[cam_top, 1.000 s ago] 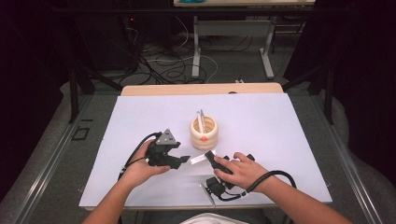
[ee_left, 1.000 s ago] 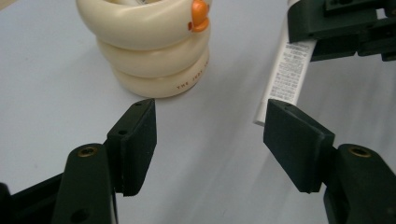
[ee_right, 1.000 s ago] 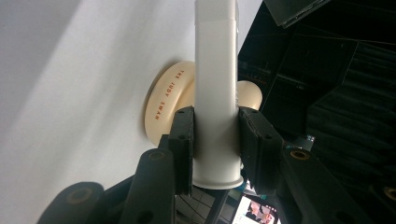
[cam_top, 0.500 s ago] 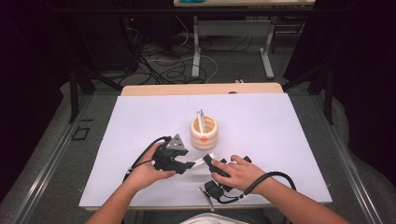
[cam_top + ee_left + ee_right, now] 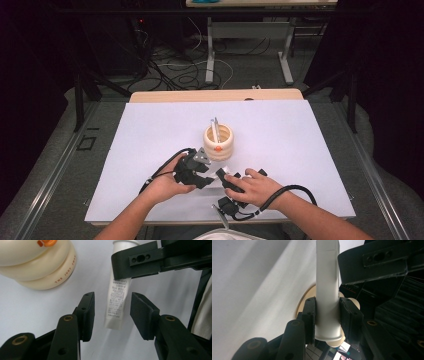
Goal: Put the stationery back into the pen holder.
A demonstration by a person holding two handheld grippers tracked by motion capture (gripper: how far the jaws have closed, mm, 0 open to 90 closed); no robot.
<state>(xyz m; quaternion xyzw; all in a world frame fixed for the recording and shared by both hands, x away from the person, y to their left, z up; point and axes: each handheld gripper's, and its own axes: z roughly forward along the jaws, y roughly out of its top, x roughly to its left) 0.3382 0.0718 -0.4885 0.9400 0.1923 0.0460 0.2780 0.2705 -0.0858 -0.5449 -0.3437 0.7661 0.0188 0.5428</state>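
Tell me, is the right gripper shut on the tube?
Shut: the right gripper presses both pads against the white tube.

A lab or workshop: white-covered table (image 5: 300,150) on bare floor; loose cables (image 5: 175,75); metal table legs (image 5: 287,55) behind.

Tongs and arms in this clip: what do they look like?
Both tongs, left and right, are black plastic with flat, rectangular pads and brass-coloured pivot bushings. A grey three-cornered plate tops the left one. Black cables trail from each. The forearms are bare, with no sleeves.
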